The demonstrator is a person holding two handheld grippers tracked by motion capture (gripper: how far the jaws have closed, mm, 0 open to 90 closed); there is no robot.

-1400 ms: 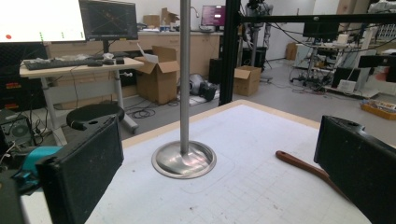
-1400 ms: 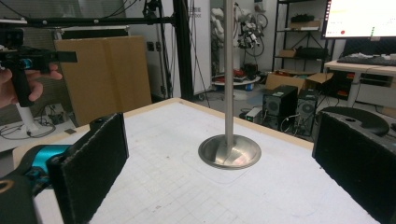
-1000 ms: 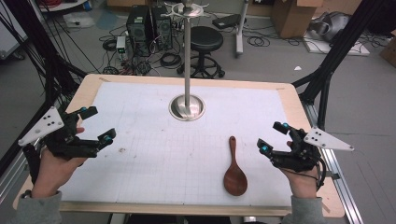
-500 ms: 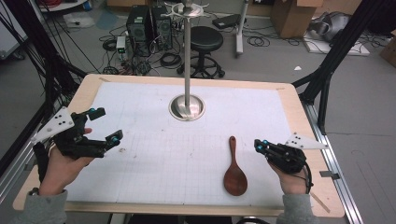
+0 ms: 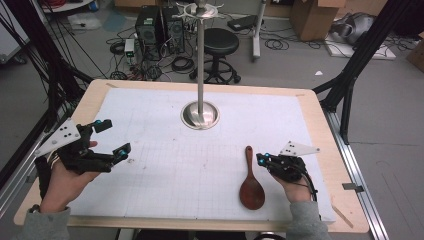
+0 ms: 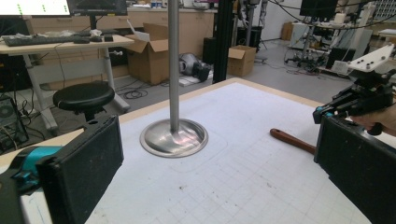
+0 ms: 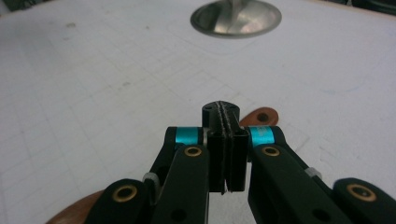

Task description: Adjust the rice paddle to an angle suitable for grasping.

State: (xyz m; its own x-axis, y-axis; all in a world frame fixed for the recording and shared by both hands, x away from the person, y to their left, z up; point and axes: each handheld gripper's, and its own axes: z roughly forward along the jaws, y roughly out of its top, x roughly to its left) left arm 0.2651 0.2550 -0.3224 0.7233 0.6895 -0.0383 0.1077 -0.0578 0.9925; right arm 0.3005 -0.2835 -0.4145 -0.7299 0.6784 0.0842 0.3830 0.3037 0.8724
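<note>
A dark wooden spoon (image 5: 250,182) lies on the white mat, its bowl toward the near edge. My right gripper (image 5: 260,159) hovers low just right of the spoon's handle, and its jaws are pressed together with nothing between them. In the right gripper view the shut right gripper (image 7: 224,113) covers the middle of the spoon (image 7: 259,116), whose handle end shows just past the fingertips. My left gripper (image 5: 113,136) stands open at the left side of the mat, holding nothing. In the left gripper view the left gripper (image 6: 212,154) frames the spoon handle (image 6: 292,140) and the right gripper (image 6: 329,112).
A metal pole on a round base (image 5: 200,115) rises from the far middle of the mat (image 5: 165,175), with a ring of hooks at its top. The wooden table rim (image 5: 325,150) runs around the mat. A stool and computer cases stand on the floor beyond.
My right gripper has shut and dropped toward the mat, moving left to the spoon's handle. The left gripper has barely shifted and stays open.
</note>
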